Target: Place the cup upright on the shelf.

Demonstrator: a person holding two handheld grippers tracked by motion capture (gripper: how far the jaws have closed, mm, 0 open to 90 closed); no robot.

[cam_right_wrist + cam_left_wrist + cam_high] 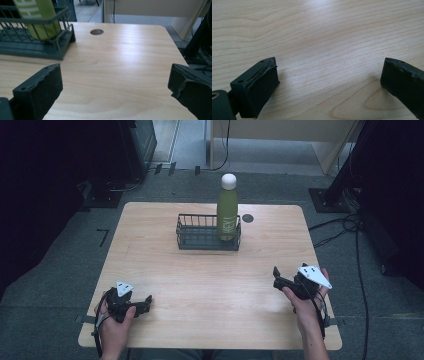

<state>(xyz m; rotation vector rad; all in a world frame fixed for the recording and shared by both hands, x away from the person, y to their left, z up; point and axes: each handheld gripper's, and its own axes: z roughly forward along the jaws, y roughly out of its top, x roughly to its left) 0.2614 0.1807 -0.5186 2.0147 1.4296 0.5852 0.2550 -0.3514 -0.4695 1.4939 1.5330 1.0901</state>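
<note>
One green bottle [227, 212] with a rounded white cap stands upright in the right end of a single dark wire basket [200, 238] at the far middle of my pale wood-grain table [210, 285]. My left gripper [142, 303] rests near the front left corner, jaws spread wide on bare wood. My right gripper [276, 275], near the right edge, gapes equally wide, holding nothing.

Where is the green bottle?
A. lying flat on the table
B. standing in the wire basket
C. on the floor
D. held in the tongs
B: the green bottle stands upright inside the right end of the wire basket, far from both open tongs.
</note>
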